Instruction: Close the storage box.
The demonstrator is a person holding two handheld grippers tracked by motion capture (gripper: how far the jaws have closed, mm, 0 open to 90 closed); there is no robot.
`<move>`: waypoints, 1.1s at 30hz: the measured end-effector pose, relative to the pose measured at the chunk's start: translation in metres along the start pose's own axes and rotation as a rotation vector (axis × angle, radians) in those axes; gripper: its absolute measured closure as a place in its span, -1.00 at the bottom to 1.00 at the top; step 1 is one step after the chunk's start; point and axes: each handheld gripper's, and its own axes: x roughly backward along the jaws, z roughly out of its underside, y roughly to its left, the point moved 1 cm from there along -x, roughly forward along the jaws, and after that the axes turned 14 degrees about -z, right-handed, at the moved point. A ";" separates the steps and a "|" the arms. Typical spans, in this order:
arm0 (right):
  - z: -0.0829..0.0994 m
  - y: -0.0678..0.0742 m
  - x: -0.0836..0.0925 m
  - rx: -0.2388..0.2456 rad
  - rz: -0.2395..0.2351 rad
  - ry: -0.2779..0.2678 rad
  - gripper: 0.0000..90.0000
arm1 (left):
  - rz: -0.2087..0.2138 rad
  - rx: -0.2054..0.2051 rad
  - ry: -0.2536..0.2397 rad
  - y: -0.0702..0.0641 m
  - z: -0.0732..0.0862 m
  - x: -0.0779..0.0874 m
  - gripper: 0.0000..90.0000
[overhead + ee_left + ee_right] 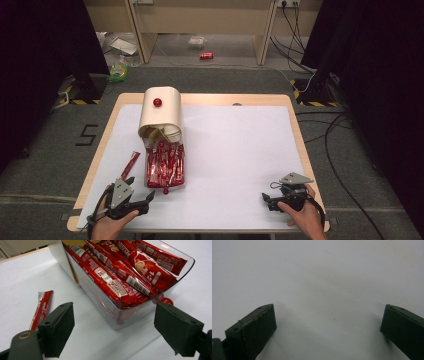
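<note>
Your left tongs [113,333] gape wide before the clear drawer [140,312]; right tongs [327,330] too; probably grab the loose sachet [41,308] next.

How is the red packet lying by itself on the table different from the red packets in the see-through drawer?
The lone packet lies flat on the white table, by itself, left of the drawer; the drawer packets are piled together, leaning over one another. The lone packet sits outside the clear walls; the others are held inside them. Both are long, thin, red sticks with small print. Neither set of tongs touches any of them.
</note>
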 end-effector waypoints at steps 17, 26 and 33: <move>0.000 0.000 0.000 0.001 0.000 0.000 -0.99 | -0.013 -0.033 -0.009 -0.007 0.002 -0.010 -0.64; 0.000 0.000 0.000 0.003 0.000 0.000 -0.99 | 0.004 -0.054 -0.025 -0.012 0.001 -0.013 -0.63; 0.000 0.000 0.000 0.002 -0.001 0.001 -0.99 | 0.015 -0.065 -0.028 -0.014 -0.001 -0.015 -0.53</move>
